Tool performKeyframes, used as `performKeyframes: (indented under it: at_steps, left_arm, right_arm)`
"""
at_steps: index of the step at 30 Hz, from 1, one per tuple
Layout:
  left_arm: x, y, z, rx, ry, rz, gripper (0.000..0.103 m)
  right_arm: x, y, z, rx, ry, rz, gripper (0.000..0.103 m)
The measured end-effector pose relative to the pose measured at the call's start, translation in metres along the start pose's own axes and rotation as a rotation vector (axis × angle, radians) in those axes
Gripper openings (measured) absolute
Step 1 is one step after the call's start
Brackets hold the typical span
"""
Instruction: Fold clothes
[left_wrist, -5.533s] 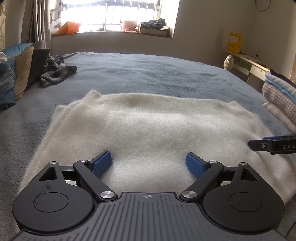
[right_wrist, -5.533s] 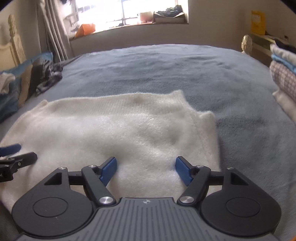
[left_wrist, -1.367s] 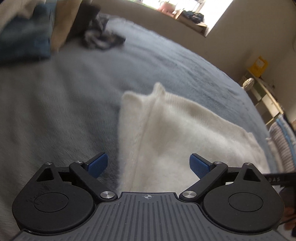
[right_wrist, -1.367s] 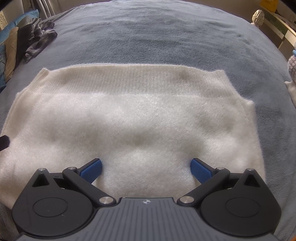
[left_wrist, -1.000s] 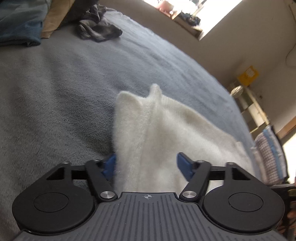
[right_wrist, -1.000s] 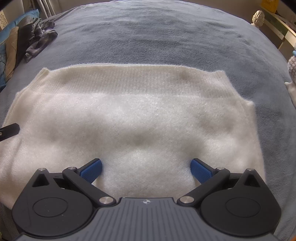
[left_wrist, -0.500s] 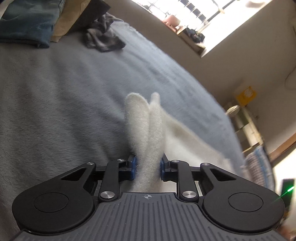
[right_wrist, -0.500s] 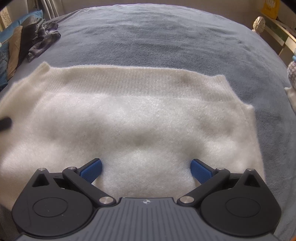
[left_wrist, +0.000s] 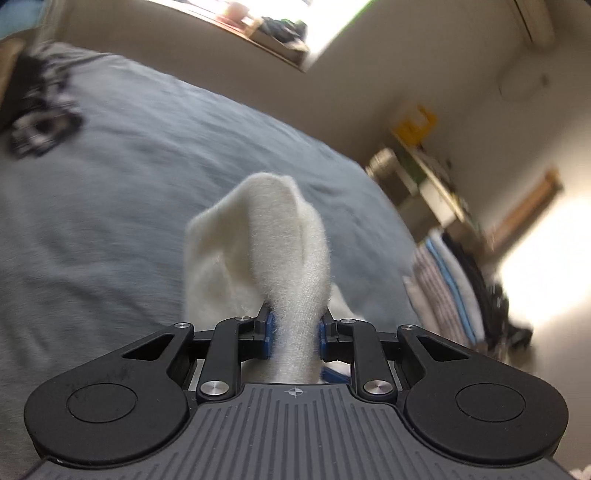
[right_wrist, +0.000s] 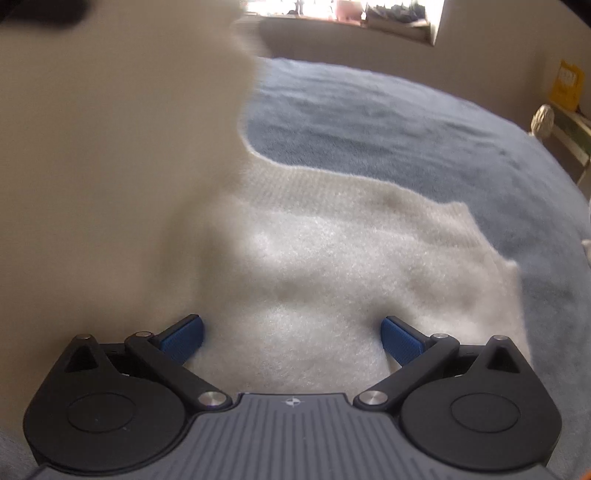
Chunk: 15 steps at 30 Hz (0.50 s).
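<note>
Left claw (left_wrist: 294, 338) clamps white sweater (left_wrist: 280, 258); no legible writing

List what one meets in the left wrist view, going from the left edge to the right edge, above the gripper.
Dark crumpled clothes → grey blanket → white sweater pinched in the left gripper → stack of folded laundry.

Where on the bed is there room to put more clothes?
The grey bed is bare beyond the white sweater, toward the window wall. It is crowded by the dark clothes on one side and the folded stack on the other.
</note>
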<state>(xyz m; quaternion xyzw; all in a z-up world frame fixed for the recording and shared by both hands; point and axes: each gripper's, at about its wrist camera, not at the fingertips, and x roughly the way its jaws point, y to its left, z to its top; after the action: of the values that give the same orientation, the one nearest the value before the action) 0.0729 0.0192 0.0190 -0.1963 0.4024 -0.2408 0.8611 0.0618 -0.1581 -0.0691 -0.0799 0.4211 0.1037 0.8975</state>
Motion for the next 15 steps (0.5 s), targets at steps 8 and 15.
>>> performKeyframes:
  at_steps: [8, 15]
  left_arm:
    - [0.072, -0.055, -0.010, 0.095, 0.163, 0.053, 0.020]
    - [0.149, -0.068, -0.039, 0.008, 0.408, 0.155, 0.034]
  right_arm:
    - [-0.029, -0.041, -0.020, 0.040, -0.044, 0.099, 0.103]
    - [-0.070, -0.139, -0.078, 0.321, -0.010, 0.222, 0.103]
